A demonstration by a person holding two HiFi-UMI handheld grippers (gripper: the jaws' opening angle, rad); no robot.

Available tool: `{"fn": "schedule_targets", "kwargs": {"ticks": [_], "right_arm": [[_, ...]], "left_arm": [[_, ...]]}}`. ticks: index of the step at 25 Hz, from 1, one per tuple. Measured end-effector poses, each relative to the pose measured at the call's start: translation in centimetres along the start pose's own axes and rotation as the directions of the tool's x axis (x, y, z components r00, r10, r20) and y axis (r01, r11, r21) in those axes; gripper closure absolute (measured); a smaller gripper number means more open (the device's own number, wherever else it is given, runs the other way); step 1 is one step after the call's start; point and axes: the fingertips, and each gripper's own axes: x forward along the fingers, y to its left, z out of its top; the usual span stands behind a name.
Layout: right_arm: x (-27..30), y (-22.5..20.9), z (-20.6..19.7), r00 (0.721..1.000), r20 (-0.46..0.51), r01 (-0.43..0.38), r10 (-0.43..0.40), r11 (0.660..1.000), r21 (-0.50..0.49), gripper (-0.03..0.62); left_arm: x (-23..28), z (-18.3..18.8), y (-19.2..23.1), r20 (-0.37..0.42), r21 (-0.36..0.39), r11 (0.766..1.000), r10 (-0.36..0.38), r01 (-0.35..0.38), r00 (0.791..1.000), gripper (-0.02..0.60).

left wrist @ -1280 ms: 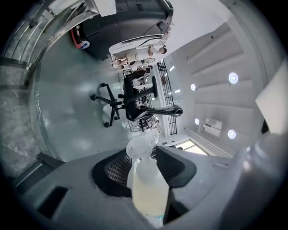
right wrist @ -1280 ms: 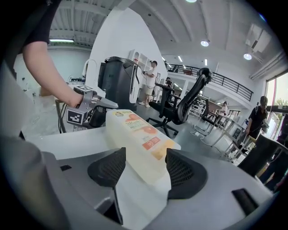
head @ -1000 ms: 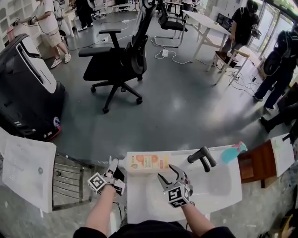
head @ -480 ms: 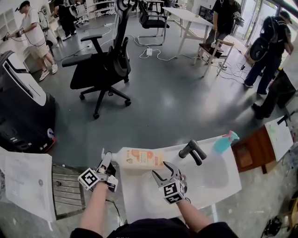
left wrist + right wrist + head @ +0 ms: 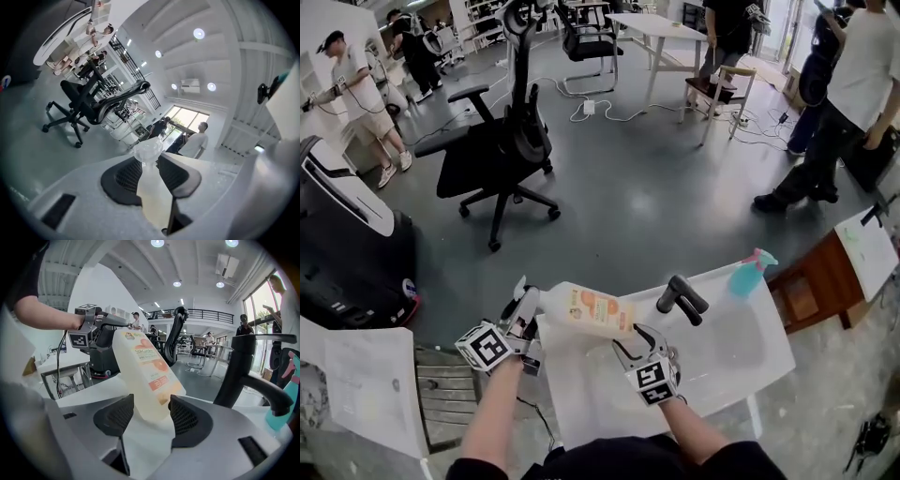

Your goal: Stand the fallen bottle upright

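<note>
Open workroom, grey polished floor (image 5: 656, 206), and up close a white rectangular sink basin (image 5: 750, 370). Over the basin's far-left corner, a cream plastic bottle with an orange label (image 5: 591, 310), cap end lifted off the surface; cannot tell whether the base clears the rim. Just to the right of that base, a black bent tap (image 5: 680, 298) on the far rim, near but apart, the closest thing on that side. Further right along the rim, a teal spray bottle (image 5: 748, 274), then a brown wooden stand (image 5: 811, 298) beside the basin. To the left of the basin, a grey slatted metal rack (image 5: 441, 394) and a large black-and-white machine (image 5: 347, 234). Beyond on the floor, a black office chair (image 5: 502, 141), white tables (image 5: 656, 26), loose cables (image 5: 619, 114), several people (image 5: 354, 80) standing well apart from the sink.

Bottle's long axis slanted, neither flat nor upright: cap end high and to the left, base lower and to the right, label turned up toward the head camera. Rounded clear cap (image 5: 148, 151) poking out past the left jaw tips.

Reaching in from the left on a bare forearm (image 5: 492, 422), the left gripper (image 5: 525, 302), roughly level, jaws clamped on the bottle's neck just under the cap. Angled down over the basin, the right gripper (image 5: 636, 342), jaws spread wide with the bottle's base between the pads; cannot tell whether either pad presses on it. Marker cubes (image 5: 487, 347) on both turned up toward the head camera.
</note>
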Motion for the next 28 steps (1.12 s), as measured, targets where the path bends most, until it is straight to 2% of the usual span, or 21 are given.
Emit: {"fn": "schedule_targets", "kwargs": {"ticks": [2,6,15,18,23,28], "right_arm": [[-0.2,-0.2,-0.2,1.000,0.003,0.002,-0.002,1.000,0.009,0.350],[-0.3,-0.5,-1.0,1.000,0.000,0.008,-0.008,0.998,0.057,0.353],[-0.7,-1.5,-2.4,1.000,0.006,0.018,-0.019,0.987,0.158,0.390],[-0.6,-1.6,-2.8,1.000,0.009,0.021,-0.023,0.982,0.190,0.396],[0.0,-1.9,-3.5,1.000,0.011,0.015,-0.018,0.969,0.245,0.399],[0.5,-2.3,-3.9,1.000,0.004,0.015,-0.017,0.962,0.274,0.398]], "left_arm": [[0.8,0.3,-1.4,-0.023,0.066,0.998,-0.015,0.016,1.000,0.463],[2.5,0.3,-4.4,-0.051,0.144,0.987,-0.067,0.074,0.996,0.465],[6.7,-1.2,-11.5,-0.145,0.321,0.925,-0.165,0.204,0.976,0.472],[7.8,-2.2,-13.7,-0.191,0.373,0.890,-0.203,0.262,0.960,0.476],[9.2,-4.1,-16.4,-0.273,0.466,0.810,-0.251,0.356,0.929,0.479],[10.1,-5.9,-18.7,-0.335,0.518,0.742,-0.283,0.427,0.899,0.479]]}}
